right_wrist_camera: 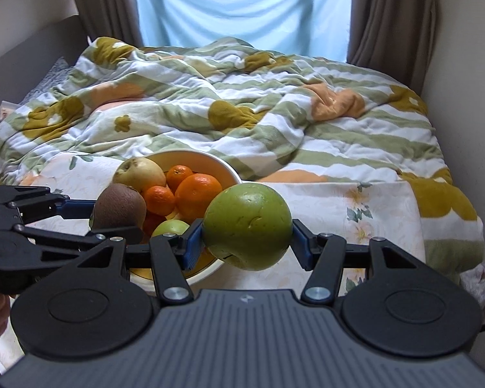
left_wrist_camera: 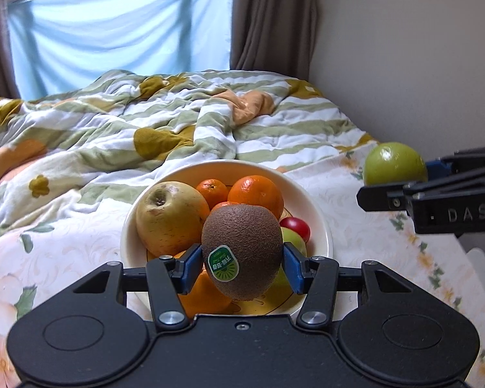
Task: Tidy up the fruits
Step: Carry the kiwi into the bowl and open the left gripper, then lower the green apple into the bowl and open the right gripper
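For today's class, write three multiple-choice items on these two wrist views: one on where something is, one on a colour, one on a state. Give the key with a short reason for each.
1. Where is the yellowish apple?
A. in the white bowl
B. on the striped quilt
C. in the right gripper

2. What colour are the gripper pads?
A. red
B. blue
C. white

3. What is the state of the left gripper?
A. open and empty
B. shut on a kiwi
C. shut on a tangerine

Key:
1 A, the apple lies inside the bowl beside the tangerines.
2 B, blue pads show on both sides of each held fruit.
3 B, its pads press both sides of the stickered kiwi; the right gripper holds the green apple.
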Demonstrator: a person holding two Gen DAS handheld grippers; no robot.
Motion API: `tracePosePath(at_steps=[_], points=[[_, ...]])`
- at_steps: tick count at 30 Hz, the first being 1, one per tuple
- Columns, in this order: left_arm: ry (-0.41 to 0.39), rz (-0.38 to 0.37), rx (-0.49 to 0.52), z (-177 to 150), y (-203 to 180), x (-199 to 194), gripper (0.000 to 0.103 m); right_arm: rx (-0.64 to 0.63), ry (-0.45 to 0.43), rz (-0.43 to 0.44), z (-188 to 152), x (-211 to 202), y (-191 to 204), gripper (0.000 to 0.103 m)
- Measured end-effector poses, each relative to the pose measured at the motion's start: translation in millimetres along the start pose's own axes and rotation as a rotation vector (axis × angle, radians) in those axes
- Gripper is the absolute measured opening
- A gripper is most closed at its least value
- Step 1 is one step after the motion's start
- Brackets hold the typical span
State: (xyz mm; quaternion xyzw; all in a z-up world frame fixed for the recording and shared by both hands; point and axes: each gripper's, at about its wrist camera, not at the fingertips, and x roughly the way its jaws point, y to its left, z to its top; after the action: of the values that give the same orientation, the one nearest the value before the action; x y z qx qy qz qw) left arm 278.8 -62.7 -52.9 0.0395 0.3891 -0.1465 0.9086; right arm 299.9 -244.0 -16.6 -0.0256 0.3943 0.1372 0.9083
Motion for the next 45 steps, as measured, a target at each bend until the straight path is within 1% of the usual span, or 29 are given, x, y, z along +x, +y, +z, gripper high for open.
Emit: tracePosePath(at_steps=[2, 6, 10, 11, 15, 17, 19, 20, 23, 29, 32, 38, 42, 45], points=[[0.001, 0.004, 0.027, -3, -2, 4, 0.057, 0.006, 0.006, -0.009, -2, 3, 1, 0.071], [-0.022, 0.021, 0.090, -8, -10, 6, 0.057, 0.022, 0.016, -0.020, -3, 6, 1, 0.071], [-0.028, 0.026, 0.097, -10, -10, 9, 0.059, 0.024, 0.018, -0.026, -3, 8, 2, 0.071], [-0.029, 0.023, 0.096, -10, -10, 9, 0.063, 0.024, 0.019, -0.026, -3, 8, 2, 0.071], [-0.028, 0.003, 0.090, -10, -11, 9, 0.073, 0.021, 0.020, -0.026, -2, 8, 2, 0.071], [-0.035, 0.014, 0.094, -9, -13, 6, 0.088, 0.021, 0.020, -0.026, -2, 8, 2, 0.071], [-0.054, 0.020, 0.090, -9, -13, -1, 0.096, 0.015, 0.020, -0.025, -2, 8, 4, 0.071], [-0.056, 0.018, 0.082, -8, -12, -3, 0.097, 0.011, 0.020, -0.025, -2, 9, 6, 0.071], [-0.055, 0.014, 0.047, -7, -6, -7, 0.097, 0.004, 0.019, -0.021, 0, 9, 9, 0.071], [-0.041, 0.030, 0.016, -12, 1, -6, 0.097, -0.011, 0.018, -0.006, 4, 10, 15, 0.071], [-0.054, 0.026, -0.008, -10, 6, -16, 0.097, -0.015, 0.022, 0.004, 4, 10, 17, 0.071], [-0.048, 0.039, -0.082, -8, 23, -37, 0.100, -0.017, 0.027, 0.033, 12, 15, 22, 0.071], [-0.044, 0.057, -0.125, -10, 38, -49, 0.100, -0.042, 0.022, 0.066, 21, 19, 37, 0.071], [-0.040, 0.081, -0.135, -13, 48, -55, 0.100, -0.071, 0.032, 0.100, 24, 28, 54, 0.071]])
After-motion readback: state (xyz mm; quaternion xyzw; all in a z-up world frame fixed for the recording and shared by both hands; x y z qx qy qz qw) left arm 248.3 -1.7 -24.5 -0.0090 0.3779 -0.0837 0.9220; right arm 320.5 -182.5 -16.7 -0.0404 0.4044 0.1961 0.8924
